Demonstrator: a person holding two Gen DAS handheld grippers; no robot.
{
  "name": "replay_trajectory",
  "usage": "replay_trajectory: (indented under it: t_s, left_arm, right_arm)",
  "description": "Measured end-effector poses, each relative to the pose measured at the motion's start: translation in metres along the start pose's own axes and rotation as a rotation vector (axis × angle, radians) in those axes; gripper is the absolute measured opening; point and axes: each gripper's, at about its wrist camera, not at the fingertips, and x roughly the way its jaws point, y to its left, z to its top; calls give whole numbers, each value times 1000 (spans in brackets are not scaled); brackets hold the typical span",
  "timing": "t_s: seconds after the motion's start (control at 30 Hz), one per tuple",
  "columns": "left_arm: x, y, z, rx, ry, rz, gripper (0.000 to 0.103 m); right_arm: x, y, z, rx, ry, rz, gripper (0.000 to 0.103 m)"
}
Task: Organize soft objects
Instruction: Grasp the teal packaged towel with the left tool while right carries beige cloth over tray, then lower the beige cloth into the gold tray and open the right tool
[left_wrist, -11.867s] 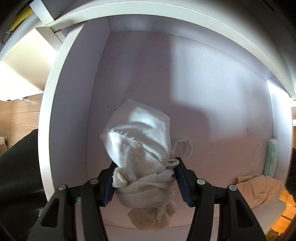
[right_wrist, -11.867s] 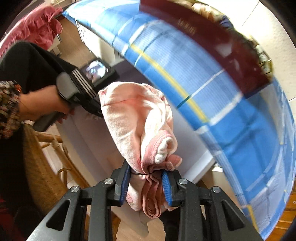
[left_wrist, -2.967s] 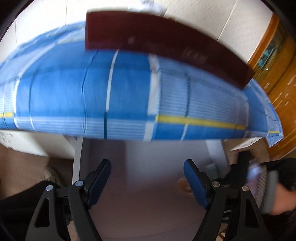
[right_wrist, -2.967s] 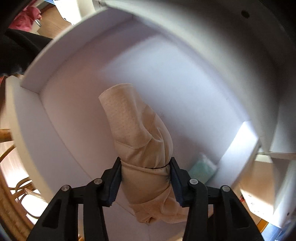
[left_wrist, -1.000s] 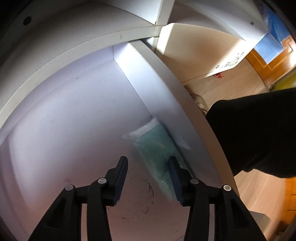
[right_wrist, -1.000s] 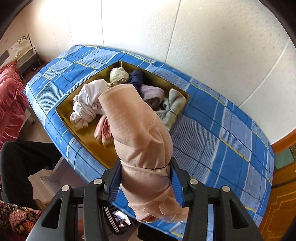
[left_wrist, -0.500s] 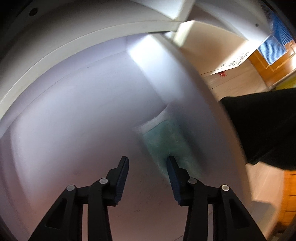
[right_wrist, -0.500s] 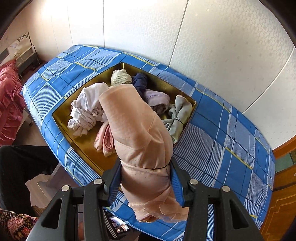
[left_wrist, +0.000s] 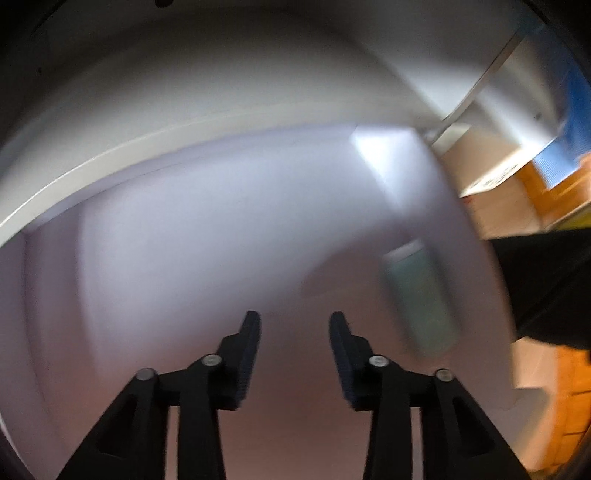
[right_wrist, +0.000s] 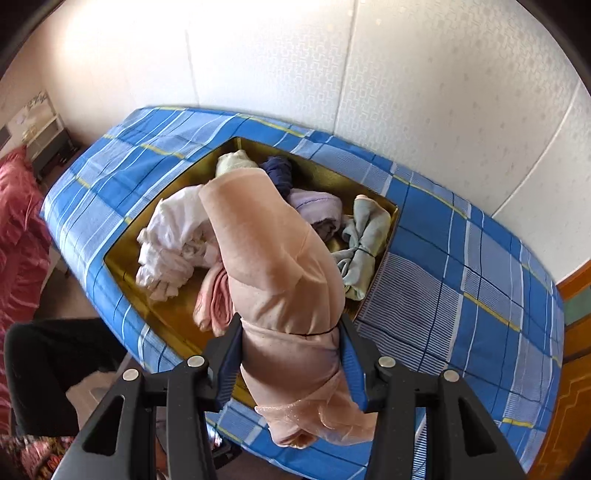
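My right gripper (right_wrist: 291, 339) is shut on a peach cloth bundle (right_wrist: 280, 266) and holds it above a gold tray (right_wrist: 173, 314) on the blue plaid table. The tray holds a white bundle (right_wrist: 170, 243), a pink bundle (right_wrist: 214, 302), a navy one (right_wrist: 279, 171), a lilac one (right_wrist: 317, 210), a cream one (right_wrist: 232, 162) and a pale green one (right_wrist: 364, 236). My left gripper (left_wrist: 294, 332) is open and empty inside a white shelf compartment (left_wrist: 184, 236). A mint-green packet (left_wrist: 421, 291) lies blurred at the compartment's right wall, to the right of the fingers.
The blue plaid cloth (right_wrist: 461, 280) covers the table against a white wall. A red bedspread (right_wrist: 18, 221) lies at the far left. The person's dark sleeve (left_wrist: 546, 284) shows at the right of the shelf, with wooden floor (left_wrist: 554, 406) below.
My left gripper has swung left inside the compartment, so the mint packet has slid to the right of the fingers. My right gripper keeps the peach bundle and has moved slightly over the tray.
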Motion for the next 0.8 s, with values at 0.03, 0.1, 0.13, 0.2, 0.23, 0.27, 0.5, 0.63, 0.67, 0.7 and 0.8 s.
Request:
replay_trajectory:
  t_s: [0.03, 0.1, 0.13, 0.2, 0.23, 0.27, 0.5, 0.63, 0.67, 0.7, 0.8]
  left_arm:
    - [0, -9, 3, -6, 2, -41, 53]
    - [1, -32, 10, 11, 11, -111, 57]
    - [1, -45, 14, 36, 12, -125, 58]
    - [8, -71, 21, 93, 27, -111, 66]
    - [15, -80, 23, 113, 48, -83, 67]
    - [23, -87, 23, 114, 76, -76, 67]
    - [61, -84, 8, 123, 231, 1, 69]
    - [63, -87, 14, 156, 215, 26, 52]
    - [66, -93, 14, 178, 216, 30, 35]
    - [69, -97, 15, 198, 220, 32, 34]
    - [73, -100, 13, 187, 222, 12, 32]
  right_arm:
    - [2, -2, 3, 20, -2, 5, 48]
    - [7, -6, 6, 62, 2, 31, 48]
    - [12, -8, 8, 86, 6, 35, 48]
    - [20, -12, 11, 130, 11, 29, 48]
    - [24, -16, 12, 165, 13, 26, 48]
    - [29, -20, 13, 212, 13, 35, 48]
    - [53, -35, 13, 397, 3, 65, 48]
    - [68, -22, 10, 367, 33, 34, 50]
    - [72, -16, 11, 340, 43, 17, 51]
    - [73, -13, 12, 316, 44, 4, 52]
    - [69, -5, 11, 249, 36, -22, 55]
